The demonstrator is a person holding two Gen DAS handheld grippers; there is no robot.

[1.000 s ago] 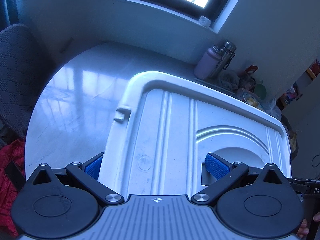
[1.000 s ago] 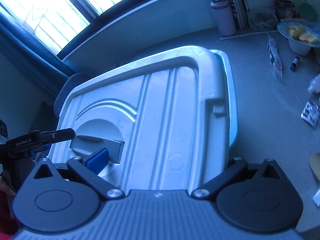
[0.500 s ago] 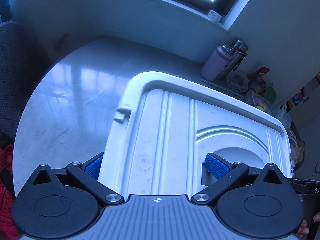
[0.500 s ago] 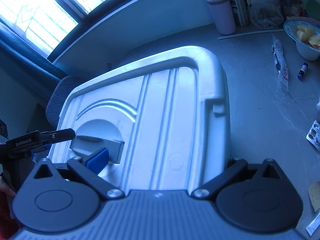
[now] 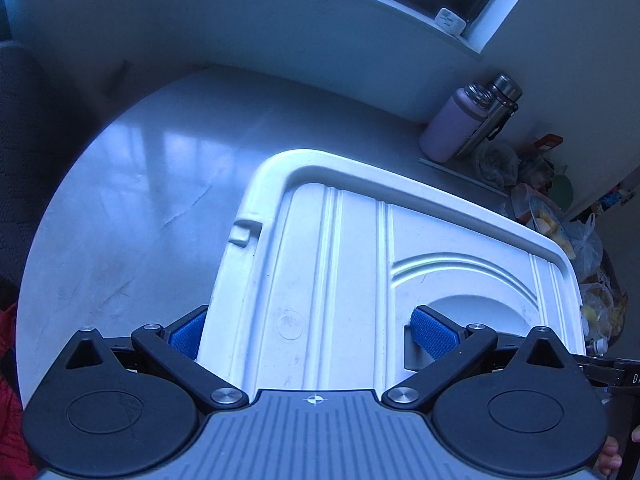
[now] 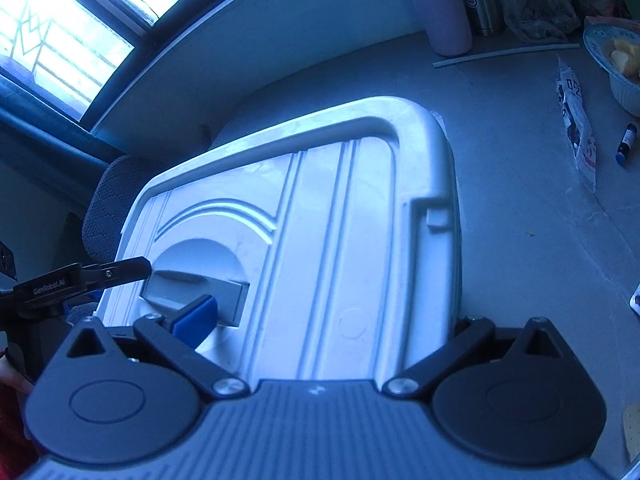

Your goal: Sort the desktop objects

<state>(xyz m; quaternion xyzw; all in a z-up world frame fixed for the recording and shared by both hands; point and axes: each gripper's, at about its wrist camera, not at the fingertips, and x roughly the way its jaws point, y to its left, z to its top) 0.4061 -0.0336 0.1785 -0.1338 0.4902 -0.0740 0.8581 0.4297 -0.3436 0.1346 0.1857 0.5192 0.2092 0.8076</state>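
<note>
The gray table (image 5: 132, 208) is lying wide and bare past the left jaws, with lots of room there. The big white lid (image 5: 344, 264) is filling the space between both pairs of jaws, its raised rim running around the far edge.

The left gripper (image 5: 312, 330) is reaching low over the near edge, jaws spread wide, one blue pad outside the lid's side and one on the gray handle. The right gripper (image 6: 320, 316) is doing the same from the other side (its outer pad is hidden). Both are clamping the lid.

Two bottles (image 6: 460, 0) are standing far ahead. A small marker (image 6: 625, 144) is lying well off to the side.
</note>
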